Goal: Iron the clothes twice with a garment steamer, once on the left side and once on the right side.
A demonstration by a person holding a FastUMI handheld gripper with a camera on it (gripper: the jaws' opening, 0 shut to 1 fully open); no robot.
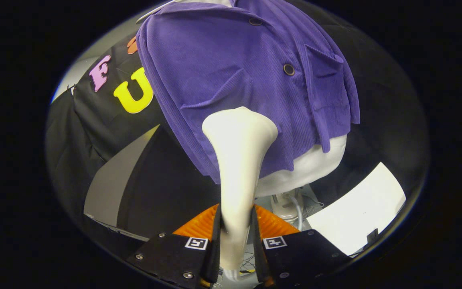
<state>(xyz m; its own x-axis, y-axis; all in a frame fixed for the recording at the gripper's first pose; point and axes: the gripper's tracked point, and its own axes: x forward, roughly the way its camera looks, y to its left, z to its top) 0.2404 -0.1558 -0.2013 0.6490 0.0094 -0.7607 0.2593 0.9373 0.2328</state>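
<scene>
A cream garment steamer (237, 160) stands up between my fingers, its narrow handle pinched by both and its wide head flaring out beyond them. My gripper (235, 235) is shut on that handle. The steamer head rests against the lower front of a purple ribbed shirt (231, 68), just below the pocket left of the button line. The shirt hangs on a white mannequin torso (315, 164), whose bare lower part shows under the hem. Dark buttons (288, 69) run up the shirt's middle.
The mannequin's stand (285, 204) with a thin hose sits just beyond the fingers. A white sheet (359, 210) lies to the right of the stand. Black cloth (94, 120) hangs behind and to the left of the shirt.
</scene>
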